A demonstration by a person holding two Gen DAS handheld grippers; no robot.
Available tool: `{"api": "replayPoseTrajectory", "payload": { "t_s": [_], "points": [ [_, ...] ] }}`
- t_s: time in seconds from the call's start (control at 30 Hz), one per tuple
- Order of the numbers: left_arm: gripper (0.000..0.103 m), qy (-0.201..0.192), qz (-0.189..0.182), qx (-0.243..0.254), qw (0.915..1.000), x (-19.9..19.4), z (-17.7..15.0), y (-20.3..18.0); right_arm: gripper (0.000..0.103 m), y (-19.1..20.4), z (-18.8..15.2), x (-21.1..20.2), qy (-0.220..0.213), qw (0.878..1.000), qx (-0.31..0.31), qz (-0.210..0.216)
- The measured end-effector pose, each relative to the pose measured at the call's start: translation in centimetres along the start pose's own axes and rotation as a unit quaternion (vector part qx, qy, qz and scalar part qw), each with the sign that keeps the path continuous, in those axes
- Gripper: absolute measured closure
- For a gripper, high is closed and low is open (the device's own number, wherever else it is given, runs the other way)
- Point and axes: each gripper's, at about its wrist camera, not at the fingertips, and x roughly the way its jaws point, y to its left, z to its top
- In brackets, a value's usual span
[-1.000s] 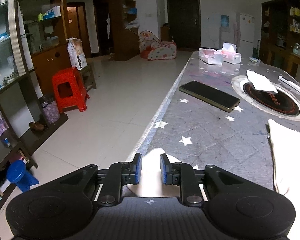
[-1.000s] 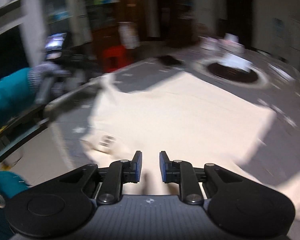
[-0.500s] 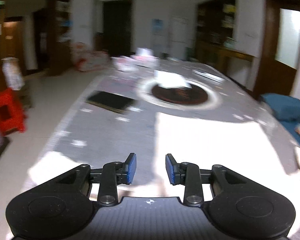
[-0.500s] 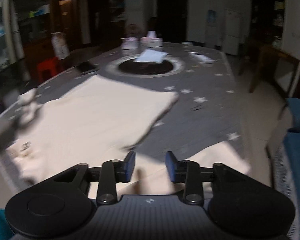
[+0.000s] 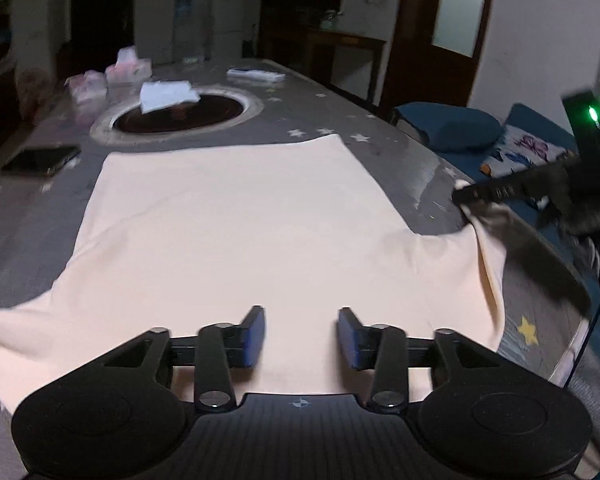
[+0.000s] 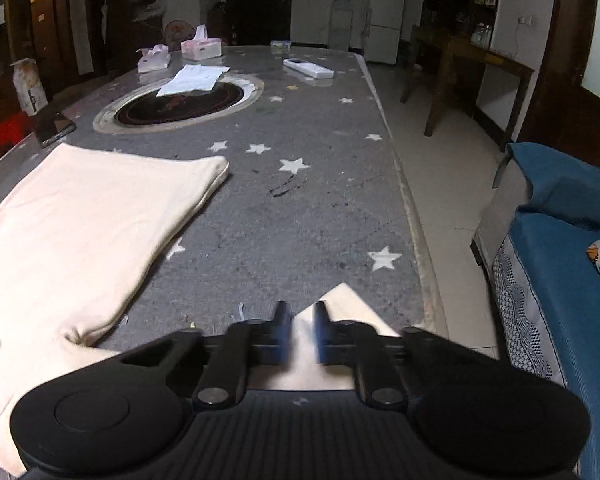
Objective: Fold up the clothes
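Left wrist: left gripper [image 5: 301, 336] jaws opening above shirt [image 5: 236, 224]; right gripper [image 6: 302, 330] clenching sleeve edge [image 6: 340, 304].

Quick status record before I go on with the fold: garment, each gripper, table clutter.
garment: cream shirt spread flat on the grey star-print table
left gripper: above the shirt's near edge, jaws opening, nothing gripped
right gripper: shut on the shirt's right sleeve tip
clutter: phone beyond the shirt's far left corner; white cloth on the round hotplate; tissue packs; remote
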Motion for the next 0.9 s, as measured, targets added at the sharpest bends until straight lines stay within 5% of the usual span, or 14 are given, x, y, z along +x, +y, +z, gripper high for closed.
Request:
{"api": "replayPoseTrajectory", "payload": {
  "t_s": [0.37, 0.5, 0.63, 0.7, 0.9],
  "points": [
    [0.052, -0.004, -0.008, 0.021, 0.9997, -0.1, -0.6, -1.0, 0.103, -2.0, 0.0, -7.8, -0.136, 0.990, 0.024, -0.012],
    [0.048, -0.004, -0.008, 0.034, 0.9994, 0.1, -0.6, -1.5, 0.101, -3.2, -1.7, -8.7, -0.117, 0.991, 0.031, -0.052],
    [0.047, -0.004, -0.008, 0.035, 0.9993, 0.2, -0.6, -1.7, 0.094, -3.1, -1.8, -7.1, -0.089, 0.995, 0.041, -0.024],
    [0.047, -0.003, -0.008, 0.033, 0.9994, 0.2, -0.6, -1.7, 0.081, -2.8, -1.3, -5.6, -0.071, 0.996, 0.050, 0.003],
    [0.045, -0.003, -0.010, 0.027, 0.9996, 0.2, -0.6, -1.6, 0.078, -1.4, -0.3, 0.0, -0.015, 0.999, 0.042, 0.006]
  ]
}}
